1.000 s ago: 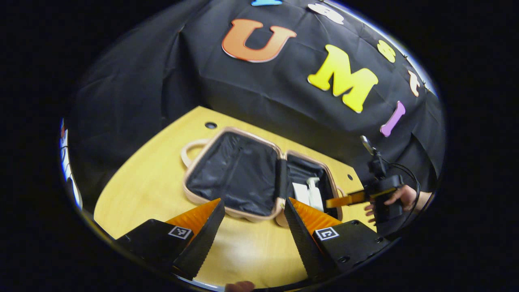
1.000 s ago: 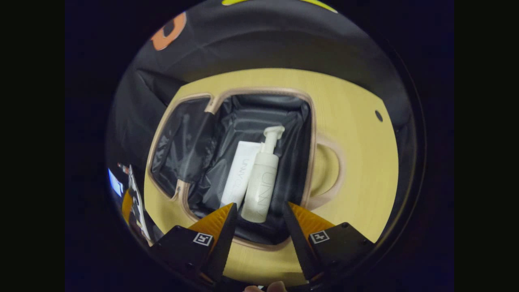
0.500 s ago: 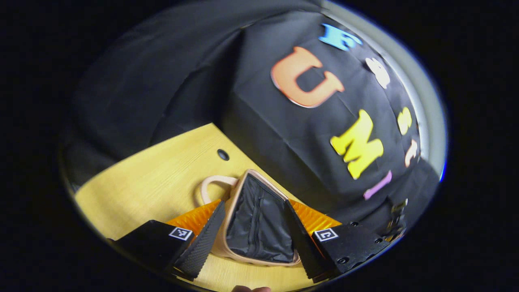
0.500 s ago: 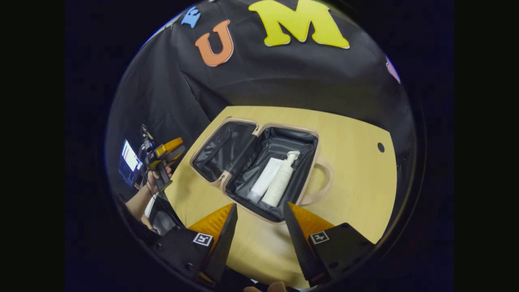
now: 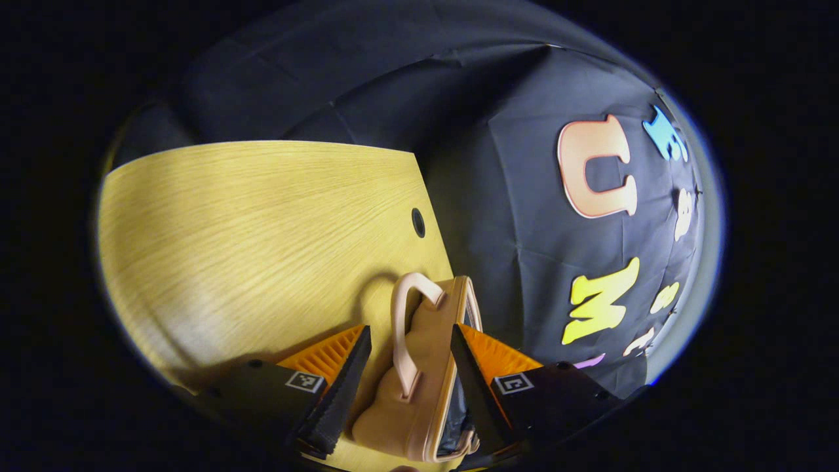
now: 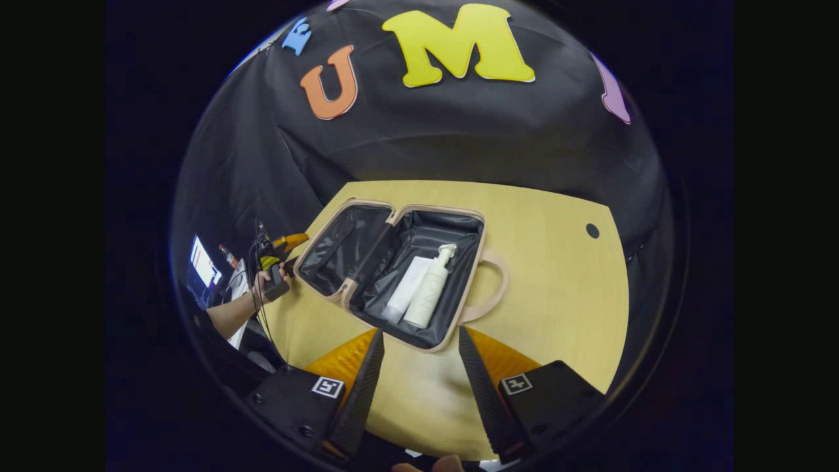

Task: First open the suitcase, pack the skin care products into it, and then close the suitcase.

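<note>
The pink suitcase lies open on the wooden table, black lining showing. In its right half lie a white pump bottle and a white tube. My right gripper is open, with nothing between its fingers, and hovers over the table just in front of the suitcase. My left gripper is open and straddles the edge of the suitcase lid, whose pink shell and handle sit between the fingers. In the right gripper view, the left gripper sits at the lid's outer left edge.
A hand and forearm hold the left gripper at the table's left edge. A lit screen stands beyond it. The table has a round cable hole at the back right and another near the lid.
My left gripper swung round to the lid's outer edge and now shows its pink shell and handle between the fingers. My right gripper drew back from above the bottle.
</note>
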Demonstrator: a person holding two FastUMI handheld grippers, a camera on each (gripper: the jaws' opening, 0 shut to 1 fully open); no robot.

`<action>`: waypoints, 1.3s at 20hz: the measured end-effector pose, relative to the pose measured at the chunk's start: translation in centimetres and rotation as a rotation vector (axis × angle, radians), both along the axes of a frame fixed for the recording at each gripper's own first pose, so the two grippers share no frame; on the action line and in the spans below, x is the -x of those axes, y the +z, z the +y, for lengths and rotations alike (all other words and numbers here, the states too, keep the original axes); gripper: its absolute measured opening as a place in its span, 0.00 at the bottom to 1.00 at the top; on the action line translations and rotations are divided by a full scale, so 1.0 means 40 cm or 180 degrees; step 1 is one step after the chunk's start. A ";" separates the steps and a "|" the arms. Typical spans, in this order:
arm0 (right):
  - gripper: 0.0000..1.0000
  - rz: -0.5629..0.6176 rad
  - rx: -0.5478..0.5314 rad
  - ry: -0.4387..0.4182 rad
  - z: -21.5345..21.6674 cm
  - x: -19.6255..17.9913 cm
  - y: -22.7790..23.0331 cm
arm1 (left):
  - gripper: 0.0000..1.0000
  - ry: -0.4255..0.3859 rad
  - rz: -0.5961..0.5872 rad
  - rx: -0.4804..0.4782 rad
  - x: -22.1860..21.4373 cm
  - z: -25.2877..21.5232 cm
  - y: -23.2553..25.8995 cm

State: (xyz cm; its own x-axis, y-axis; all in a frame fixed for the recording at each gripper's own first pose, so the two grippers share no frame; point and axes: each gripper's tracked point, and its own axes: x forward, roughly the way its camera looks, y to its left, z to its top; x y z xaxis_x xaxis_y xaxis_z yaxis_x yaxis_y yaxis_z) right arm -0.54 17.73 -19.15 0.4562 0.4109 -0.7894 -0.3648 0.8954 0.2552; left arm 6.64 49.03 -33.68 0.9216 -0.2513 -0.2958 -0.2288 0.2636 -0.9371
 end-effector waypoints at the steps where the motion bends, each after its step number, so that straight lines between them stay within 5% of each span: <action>1: 0.69 -0.0001 -0.0009 -0.0014 0.002 0.002 0.003 | 0.74 0.0021 0.0017 0.0056 -0.010 0.001 -0.004; 4: 0.69 -0.0056 0.0019 -0.0026 -0.002 0.008 0.011 | 0.60 0.0053 0.0039 0.0232 -0.042 -0.004 -0.011; 5: 0.69 -0.0068 0.0029 -0.0037 -0.004 0.007 0.014 | 0.38 0.0058 0.0064 0.0258 -0.038 -0.001 -0.009; 6: 0.69 -0.0076 0.0015 -0.0051 -0.005 0.010 0.020 | 0.57 0.0064 0.0143 0.0189 -0.049 -0.008 -0.027; 7: 0.69 -0.0085 -0.0008 -0.0075 -0.006 0.008 0.025 | 0.24 0.0068 0.0207 0.0096 -0.050 -0.009 -0.039; 9: 0.69 -0.0132 -0.0056 -0.0163 -0.014 -0.002 0.039 | 0.09 0.0013 0.0228 -0.0027 -0.044 -0.011 -0.020; 14: 0.69 -0.0520 0.0041 -0.0530 -0.090 -0.054 0.073 | 0.08 0.0000 0.0087 -0.0513 -0.048 -0.009 0.098; 18: 0.69 -0.0824 0.0200 -0.0674 -0.156 -0.059 0.118 | 0.07 -0.0104 -0.0132 -0.1328 -0.047 -0.055 0.253; 26: 0.66 -0.1391 0.0413 -0.1010 -0.306 -0.046 0.211 | 0.10 -0.0252 -0.0592 -0.2666 -0.023 -0.322 0.569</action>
